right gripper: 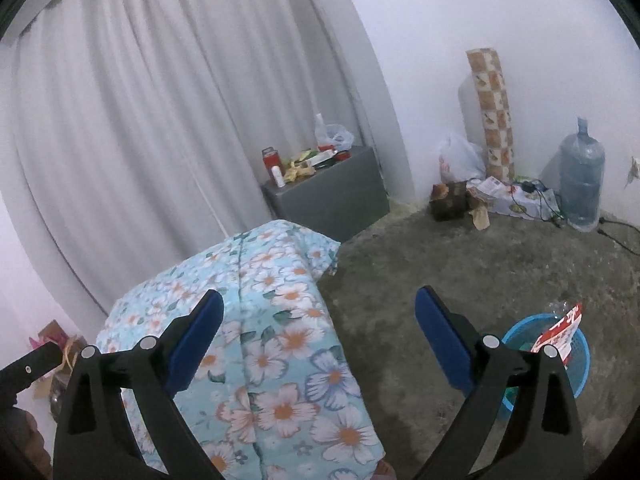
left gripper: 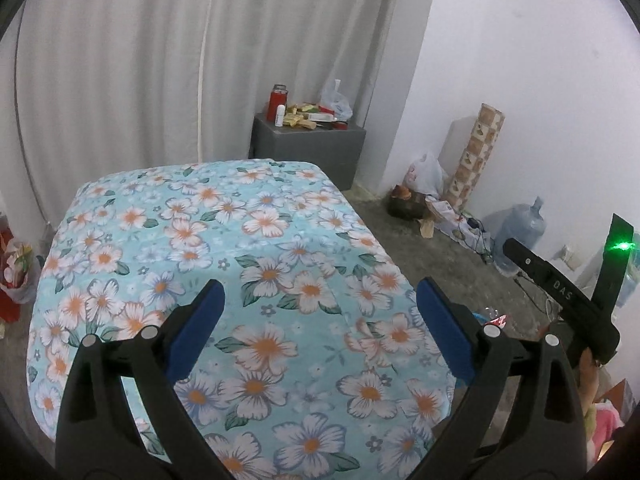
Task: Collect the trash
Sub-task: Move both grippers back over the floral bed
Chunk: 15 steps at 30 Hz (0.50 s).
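Two empty grippers, one basket (right gripper: 580, 360)

The left gripper (left gripper: 320, 320) has its blue jaws wide apart over a bed (left gripper: 224, 264) with a blue flower sheet. Nothing is between them. At the top middle, a gray box (left gripper: 308, 148) holds a red bottle (left gripper: 278, 100) and small packets. A big water jug (left gripper: 518, 236) stands at the right.

**Room layout**

Table (left gripper: 240, 264) stands before the curtain (left gripper: 160, 60). Cabinet (right gripper: 332, 196) sits behind its far right corner, bottles and packets on top. Right of the table, basket (right gripper: 576, 364) on the floor (right gripper: 460, 264) holds wrappers (right gripper: 560, 334). Water jug (right gripper: 582, 176) stands against the far wall.
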Tool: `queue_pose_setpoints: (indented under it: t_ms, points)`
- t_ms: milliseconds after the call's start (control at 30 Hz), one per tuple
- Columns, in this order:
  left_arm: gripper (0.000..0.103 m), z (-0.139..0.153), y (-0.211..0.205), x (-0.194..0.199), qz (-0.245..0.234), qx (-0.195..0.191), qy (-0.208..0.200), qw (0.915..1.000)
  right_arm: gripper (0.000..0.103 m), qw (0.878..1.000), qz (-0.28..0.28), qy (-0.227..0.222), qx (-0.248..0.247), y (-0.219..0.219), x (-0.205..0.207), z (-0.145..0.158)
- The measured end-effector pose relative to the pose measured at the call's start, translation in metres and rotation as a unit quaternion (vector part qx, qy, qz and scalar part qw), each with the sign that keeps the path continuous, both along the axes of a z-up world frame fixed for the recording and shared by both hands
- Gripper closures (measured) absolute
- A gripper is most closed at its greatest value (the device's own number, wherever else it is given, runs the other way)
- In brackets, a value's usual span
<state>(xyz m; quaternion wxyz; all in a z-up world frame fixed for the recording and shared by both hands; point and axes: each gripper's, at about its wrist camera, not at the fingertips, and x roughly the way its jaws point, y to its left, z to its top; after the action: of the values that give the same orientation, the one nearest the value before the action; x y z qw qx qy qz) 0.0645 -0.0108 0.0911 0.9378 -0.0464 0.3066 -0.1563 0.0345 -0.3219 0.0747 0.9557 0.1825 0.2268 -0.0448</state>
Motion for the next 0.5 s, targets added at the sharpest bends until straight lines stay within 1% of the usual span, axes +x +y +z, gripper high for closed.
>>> queue_pose_setpoints:
  t_ms: [233,500]
  points:
    - [0.009,-0.0030,0.0026,-0.0018,0.003,-0.003,-0.004,1.0000,0.009,1.000,0.005,0.005,-0.001,-0.0010,0.0008,0.0014]
    - [0.009,-0.0070,0.0022,0.0005,0.006,0.002,0.006,1.0000,0.009,1.000,0.012,0.014,-0.002,0.0035,0.0034,-0.0020]
